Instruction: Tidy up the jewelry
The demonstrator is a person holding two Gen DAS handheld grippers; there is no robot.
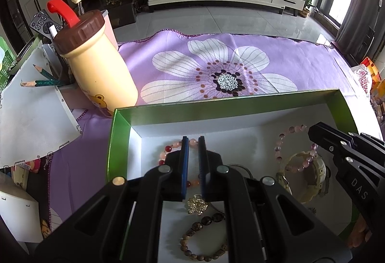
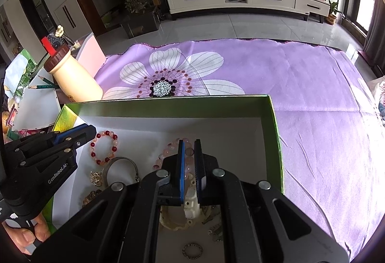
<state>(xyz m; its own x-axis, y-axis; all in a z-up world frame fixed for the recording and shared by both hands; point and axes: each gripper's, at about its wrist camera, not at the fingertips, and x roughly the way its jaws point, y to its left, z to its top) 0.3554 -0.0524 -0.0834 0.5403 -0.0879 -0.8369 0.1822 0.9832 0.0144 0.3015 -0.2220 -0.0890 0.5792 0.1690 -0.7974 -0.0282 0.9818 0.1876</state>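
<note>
A green box with a white inside (image 1: 240, 100) (image 2: 168, 100) holds the jewelry. My left gripper (image 1: 193, 140) hovers over a red and pink bead bracelet (image 1: 168, 151) (image 2: 104, 147), jaws nearly shut with a narrow gap and nothing between them. My right gripper (image 2: 189, 142) hovers over a pale pink bead bracelet (image 2: 166, 154) (image 1: 292, 137) and a cream watch (image 2: 191, 205) (image 1: 312, 181), jaws also narrowly apart and empty. A gold brooch (image 1: 196, 206) (image 2: 96, 177), a brown bead bracelet (image 1: 204, 239), a metal bangle (image 2: 122, 166) and a small ring (image 2: 192, 251) lie in the box.
The box sits on a purple flower cloth (image 1: 216, 65) (image 2: 300, 94). A cream bottle with a brown lid (image 1: 96, 65) (image 2: 72, 77) stands at the left beside a pencil holder (image 1: 45, 80) and white cards (image 1: 31, 118). A bag (image 1: 365, 77) lies at the right edge.
</note>
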